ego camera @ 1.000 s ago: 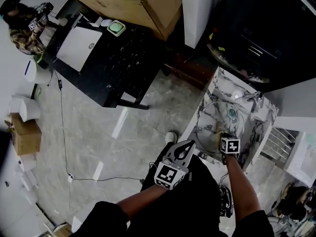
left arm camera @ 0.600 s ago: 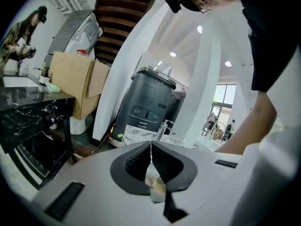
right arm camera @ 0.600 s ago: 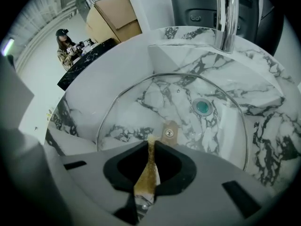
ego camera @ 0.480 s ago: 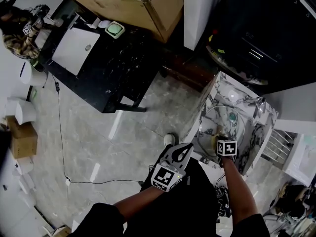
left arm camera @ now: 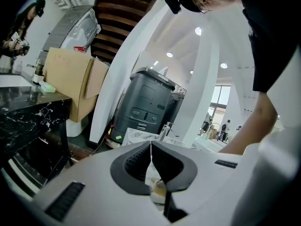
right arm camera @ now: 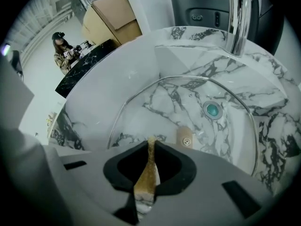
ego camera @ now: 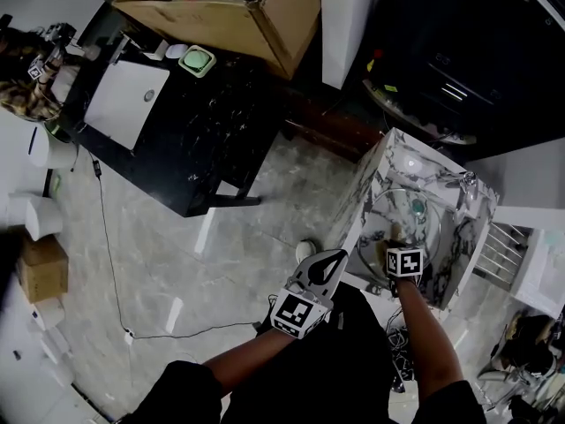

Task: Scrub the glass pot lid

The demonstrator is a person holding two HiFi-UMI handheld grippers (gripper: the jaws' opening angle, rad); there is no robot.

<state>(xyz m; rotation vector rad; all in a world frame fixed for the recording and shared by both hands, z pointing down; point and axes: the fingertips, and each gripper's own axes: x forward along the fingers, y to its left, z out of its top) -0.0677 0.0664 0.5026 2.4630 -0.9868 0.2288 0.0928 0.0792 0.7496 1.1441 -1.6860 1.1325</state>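
Glass pot lid (right arm camera: 188,102) lies flat in the marble sink (right arm camera: 141,55), below the faucet (right arm camera: 237,18), with the green drain (right arm camera: 212,109) showing through the glass. Right gripper (right arm camera: 150,144) is clamped on a thin brown scrub pad (right arm camera: 146,175), the pad edge-on between the jaws with its tip at the near part of the lid. Left gripper (ego camera: 335,260) is closed on nothing and held over the floor, well apart from the sink. Judgement: an edge-on pad cleans only a narrow strip, so tilt the right gripper to lay the pad's face on the glass and work in overlapping circles from rim to centre. The lid is loose in the basin and will likely skate or rock under pressure, so keep the pressure moderate or bring the free gripper in to steady the rim. A tan fitting with a screw (right arm camera: 184,136) sits near the lid's middle; whether it lies above or beneath the glass I cannot tell. The near rim is hidden behind the gripper body. Pad-to-glass contact is not resolvable in either view.
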